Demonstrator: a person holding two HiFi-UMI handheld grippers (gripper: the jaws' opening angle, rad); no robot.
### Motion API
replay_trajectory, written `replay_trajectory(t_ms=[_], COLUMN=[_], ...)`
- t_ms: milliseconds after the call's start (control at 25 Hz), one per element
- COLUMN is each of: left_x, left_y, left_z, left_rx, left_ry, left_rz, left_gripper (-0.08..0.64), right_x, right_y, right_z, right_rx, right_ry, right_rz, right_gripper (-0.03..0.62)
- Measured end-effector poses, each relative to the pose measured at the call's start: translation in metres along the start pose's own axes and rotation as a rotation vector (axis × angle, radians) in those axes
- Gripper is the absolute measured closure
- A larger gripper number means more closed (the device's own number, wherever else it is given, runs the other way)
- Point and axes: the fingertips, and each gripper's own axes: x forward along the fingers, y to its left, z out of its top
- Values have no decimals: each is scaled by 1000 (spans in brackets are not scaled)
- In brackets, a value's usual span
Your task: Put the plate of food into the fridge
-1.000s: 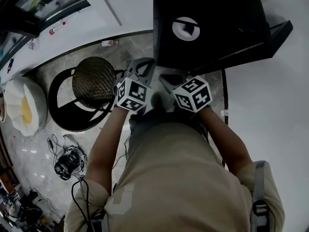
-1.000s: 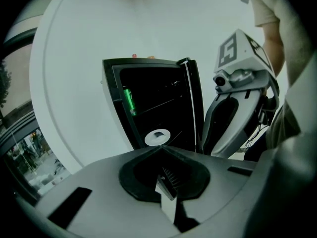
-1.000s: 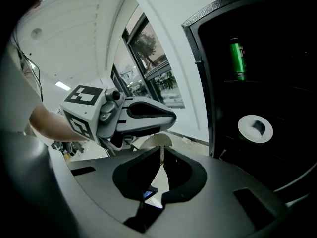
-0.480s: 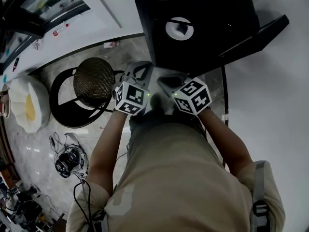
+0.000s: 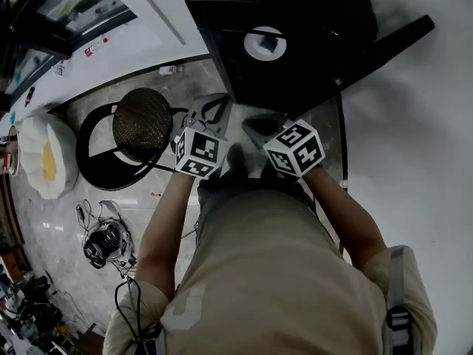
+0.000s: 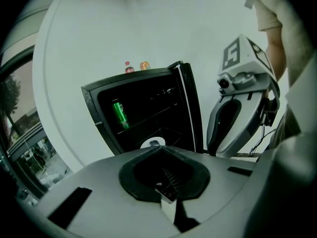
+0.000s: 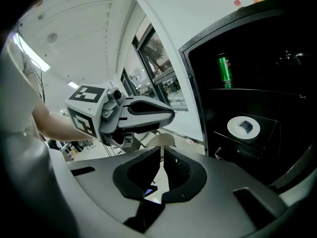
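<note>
The black fridge (image 5: 295, 35) stands open against the white wall. A white plate of food (image 5: 264, 43) sits on a shelf inside it, apart from both grippers. The same plate (image 7: 243, 127) lies below a green can (image 7: 225, 71) in the right gripper view; only its edge (image 6: 152, 143) shows in the left gripper view. My left gripper (image 5: 211, 113) and right gripper (image 5: 260, 129) hang side by side in front of the fridge, close to my body. Both are shut, with nothing between the jaws. Each gripper view shows the other gripper beside it.
The fridge door (image 5: 392, 46) swings out to the right. Two small bottles (image 6: 137, 66) stand on top of the fridge. A stool with a woven seat (image 5: 143, 124) is on the floor at the left, with a white cushion (image 5: 44, 157) and cables (image 5: 107, 242) further left.
The fridge and the plate in it have slid left in the head view. Both grippers stay shut and empty, side by side, in nearly the same place.
</note>
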Motion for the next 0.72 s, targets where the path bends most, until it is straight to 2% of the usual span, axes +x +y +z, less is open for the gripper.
replay_trajectory(t_ms=[440, 720], left_x=[-12, -23], left_y=[-38, -66], left_z=[13, 4], left_rx=[-13, -30], left_ry=[14, 47], left_rz=[32, 5], left_gripper=[551, 551], right_x=[-35, -44], right_y=[2, 5], right_z=[-26, -47], right_rx=[-8, 42], right_ry=[0, 6], right_rz=[24, 29], right_gripper=[557, 557])
